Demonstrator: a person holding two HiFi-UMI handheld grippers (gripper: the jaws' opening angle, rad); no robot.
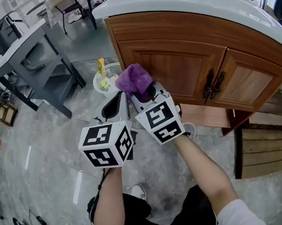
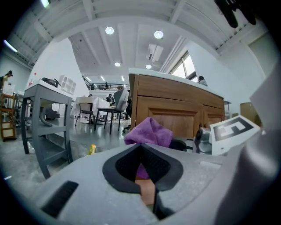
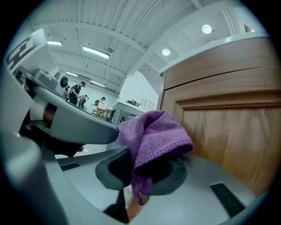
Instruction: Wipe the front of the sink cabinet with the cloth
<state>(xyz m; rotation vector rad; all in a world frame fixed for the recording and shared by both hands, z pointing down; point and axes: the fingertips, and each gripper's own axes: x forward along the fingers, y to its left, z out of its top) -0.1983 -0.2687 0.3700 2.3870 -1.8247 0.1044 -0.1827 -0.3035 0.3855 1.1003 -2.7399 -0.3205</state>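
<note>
The sink cabinet (image 1: 191,67) is brown wood under a white top, with two doors and dark handles (image 1: 213,84). A purple cloth (image 1: 134,80) is bunched in my right gripper (image 1: 145,92), which is shut on it, close in front of the left door. In the right gripper view the cloth (image 3: 153,134) drapes over the jaws next to the door panel (image 3: 228,136). My left gripper (image 1: 113,105) sits just left of the right one, shut and holding nothing. The left gripper view shows the cloth (image 2: 149,132) beyond its closed jaws.
A white basket (image 1: 107,78) with a yellow item stands on the floor left of the cabinet. A grey metal bench (image 1: 26,55) is further left. Wooden slats (image 1: 266,149) lie low on the right. Chairs (image 2: 112,110) stand far back.
</note>
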